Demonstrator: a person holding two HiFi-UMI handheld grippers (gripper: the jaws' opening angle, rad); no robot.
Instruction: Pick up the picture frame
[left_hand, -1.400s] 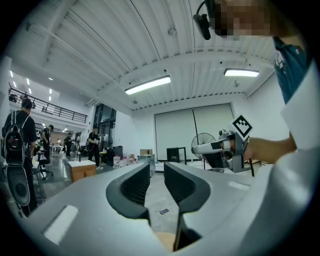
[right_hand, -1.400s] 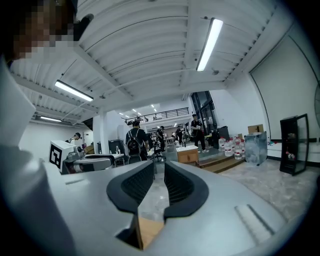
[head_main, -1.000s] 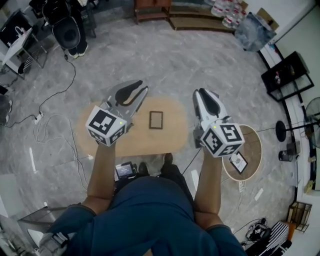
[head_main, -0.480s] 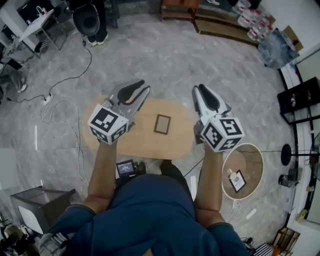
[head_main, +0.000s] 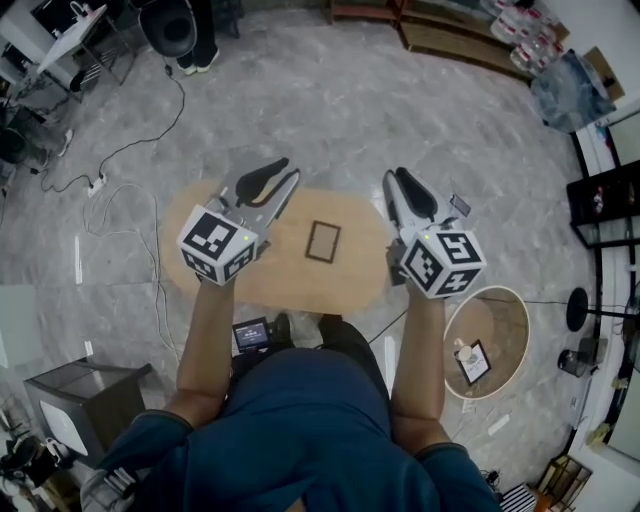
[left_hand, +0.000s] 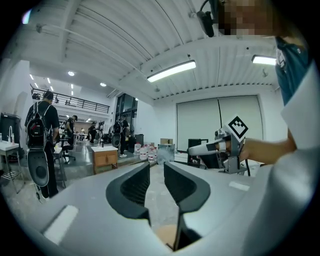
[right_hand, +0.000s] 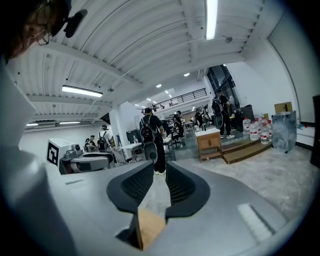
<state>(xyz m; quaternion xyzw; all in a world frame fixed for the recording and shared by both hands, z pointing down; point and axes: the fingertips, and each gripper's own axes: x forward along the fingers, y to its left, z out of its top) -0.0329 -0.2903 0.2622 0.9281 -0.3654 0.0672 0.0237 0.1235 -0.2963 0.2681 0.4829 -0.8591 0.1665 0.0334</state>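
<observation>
since half a second ago both grippers hold almost the same pose above the table, and the view has slid only slightly, the frame sitting a touch higher in the head view.

grey marbled stone floor (head_main: 400, 110) fills most of the head view. on it stands a light wooden oval table (head_main: 290, 275), and to the right, well apart from it, a smaller round wooden side table (head_main: 520, 310).

the left gripper (head_main: 275, 172) hangs over the oval table's left part and the right gripper (head_main: 398, 178) over its right end, both pointing away from the person. in the left gripper view the left gripper (left_hand: 156, 172) has its jaws a narrow gap apart with nothing between them, only floor and a strip of wood showing through. the right gripper (right_hand: 159, 172) stands the same way in its own view, parted slightly and empty.

the dark rectangular picture frame (head_main: 323, 241) lies flat near the middle of the oval table, between the two grippers and untouched. a small framed picture (head_main: 473, 362) rests on the round table.
</observation>
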